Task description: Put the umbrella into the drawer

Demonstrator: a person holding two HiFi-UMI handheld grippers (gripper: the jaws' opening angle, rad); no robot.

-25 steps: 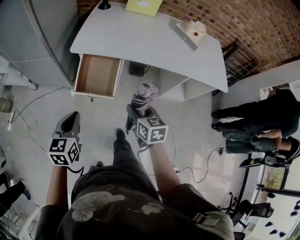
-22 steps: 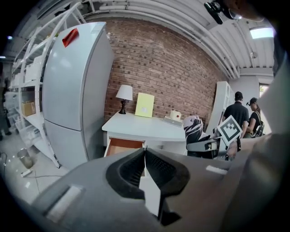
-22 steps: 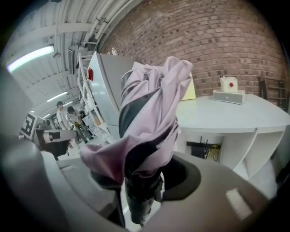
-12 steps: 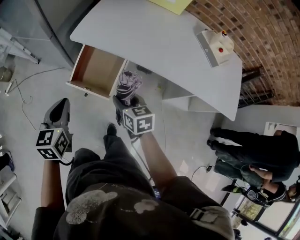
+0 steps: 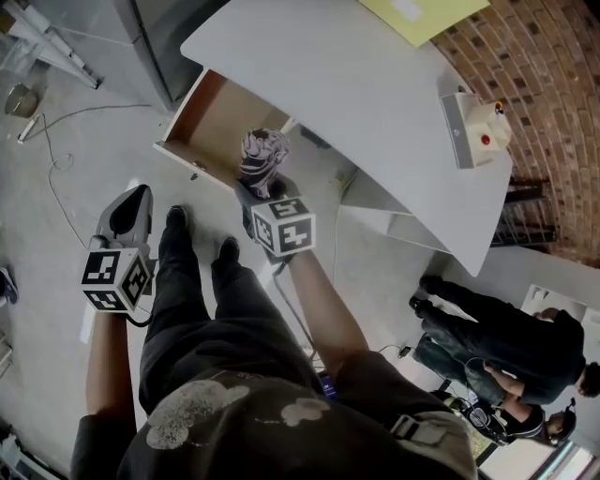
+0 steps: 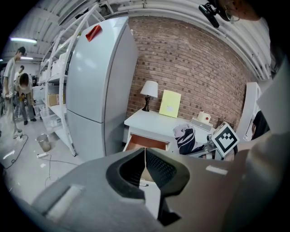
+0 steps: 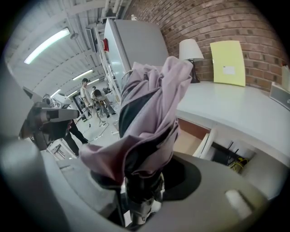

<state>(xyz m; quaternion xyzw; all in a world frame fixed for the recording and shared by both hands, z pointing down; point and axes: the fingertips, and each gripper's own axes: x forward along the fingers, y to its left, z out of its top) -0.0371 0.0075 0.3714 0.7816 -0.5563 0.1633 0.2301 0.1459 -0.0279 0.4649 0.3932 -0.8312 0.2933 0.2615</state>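
The folded pink-and-black umbrella [image 5: 262, 157] stands upright in my right gripper [image 5: 262, 189], whose jaws are shut on its lower end. In the head view its top overlaps the front edge of the open wooden drawer [image 5: 221, 120] under the white desk [image 5: 356, 84]. The right gripper view has the umbrella [image 7: 149, 113] filling the middle, with the drawer [image 7: 192, 138] behind it to the right. My left gripper [image 5: 127, 212] hangs left of the drawer over the floor, shut and holding nothing. Its own view shows its pads meeting [image 6: 145, 155], and the drawer [image 6: 146, 144] and umbrella [image 6: 185, 138] ahead.
A tall grey fridge [image 6: 99, 86] stands left of the desk. On the desk are a lamp [image 6: 148, 93], a yellow folder [image 5: 422, 17] and a white box with a red button [image 5: 476, 133]. Cables [image 5: 56, 178] cross the floor. A person [image 5: 497, 337] stands at the right.
Both grippers have moved closer to the desk. The umbrella went from well short of the drawer to overlapping its front edge. The left gripper now sits nearer the drawer's left side.
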